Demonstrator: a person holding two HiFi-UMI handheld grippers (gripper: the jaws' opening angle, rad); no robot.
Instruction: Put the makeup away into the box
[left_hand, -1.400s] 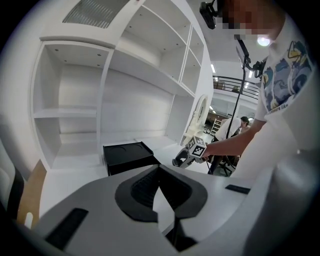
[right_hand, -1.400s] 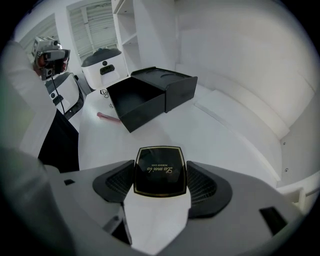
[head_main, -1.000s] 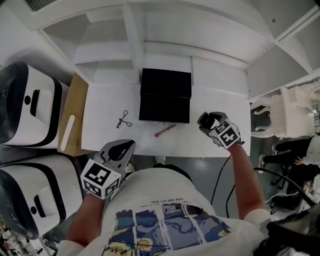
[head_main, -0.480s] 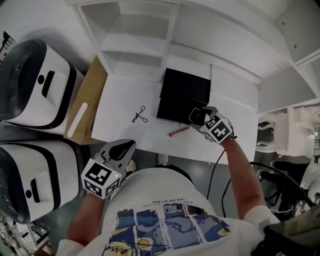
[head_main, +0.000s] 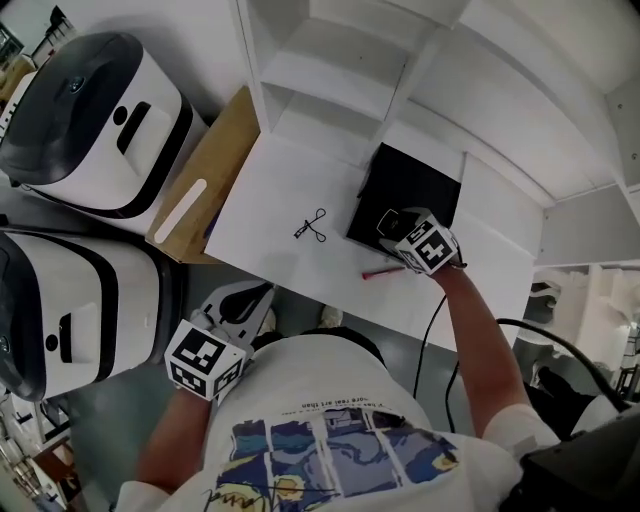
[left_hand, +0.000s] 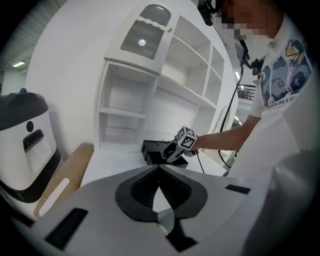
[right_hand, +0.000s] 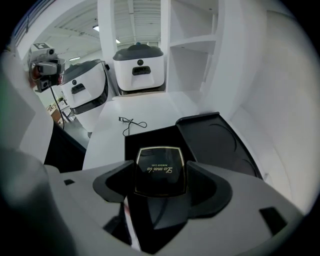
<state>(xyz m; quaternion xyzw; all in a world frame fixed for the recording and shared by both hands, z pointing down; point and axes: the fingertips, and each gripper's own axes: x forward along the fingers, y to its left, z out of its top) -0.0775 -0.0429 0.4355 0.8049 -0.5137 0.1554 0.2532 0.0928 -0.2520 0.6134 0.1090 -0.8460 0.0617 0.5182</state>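
Note:
A black box (head_main: 425, 180) lies open on the white table (head_main: 270, 205), its lid (right_hand: 220, 137) folded back behind the base (right_hand: 145, 140). My right gripper (head_main: 388, 222) hovers over the base's front part, shut on a black compact (right_hand: 159, 167) with a gold rim. A pink makeup pencil (head_main: 381, 271) lies on the table just in front of the box. My left gripper (head_main: 245, 300) is shut and empty, held off the table near the person's body; in its own view the left gripper (left_hand: 159, 172) points toward the box (left_hand: 150, 149).
A thin black cord (head_main: 312, 226) lies on the table left of the box. A brown board (head_main: 195, 180) borders the table's left edge, with two white machines (head_main: 95, 115) beyond it. A white shelf unit (head_main: 350, 60) stands behind the table.
My right gripper has carried the compact from the table's right side to over the box. The head view has swung round. The left gripper has stayed put.

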